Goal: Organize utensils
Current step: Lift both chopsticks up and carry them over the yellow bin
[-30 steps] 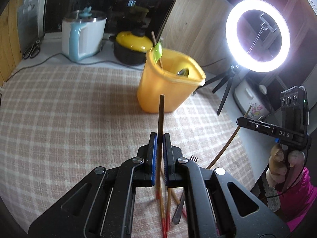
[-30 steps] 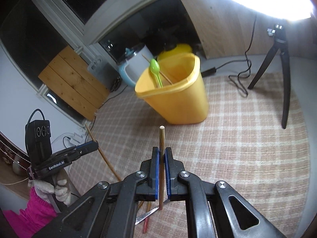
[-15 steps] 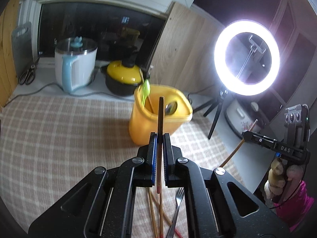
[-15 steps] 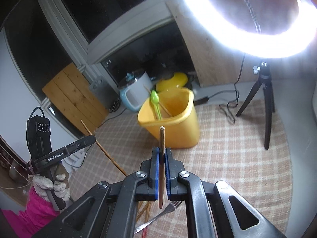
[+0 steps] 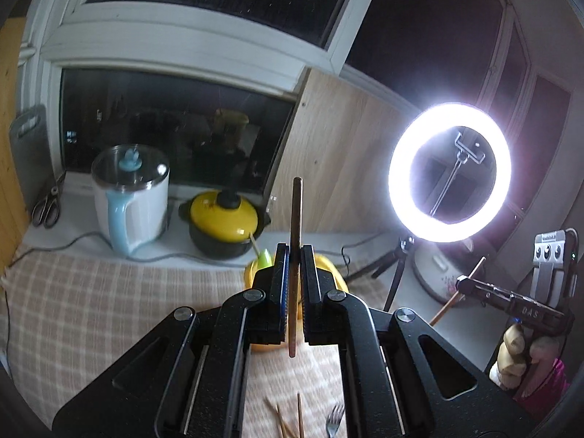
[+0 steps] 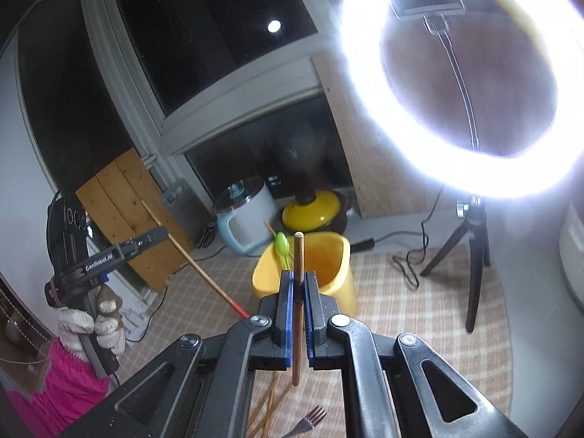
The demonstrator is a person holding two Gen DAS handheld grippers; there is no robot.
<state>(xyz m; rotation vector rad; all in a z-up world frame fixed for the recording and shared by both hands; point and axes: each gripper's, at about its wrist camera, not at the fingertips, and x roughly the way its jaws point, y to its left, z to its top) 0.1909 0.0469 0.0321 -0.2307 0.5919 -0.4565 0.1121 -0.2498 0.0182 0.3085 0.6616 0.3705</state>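
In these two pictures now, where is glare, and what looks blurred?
Left wrist view: the ring light glares at right, and the checked tablecloth is smeared. Right wrist view: the ring light burns out the upper right; the fork is soft.

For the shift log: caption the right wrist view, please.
Right gripper shut on a chopstick, raised before the yellow bin holding a green spoon.

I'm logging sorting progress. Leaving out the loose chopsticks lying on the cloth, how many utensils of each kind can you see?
Chopsticks: 3. One chopstick in the left claw, a second chopstick in the right claw, and a third stick standing in the yellow bin.
Spoons: 1. The green spoon, in the bin.
Forks: 1. The fork, on the cloth.
Total: 5
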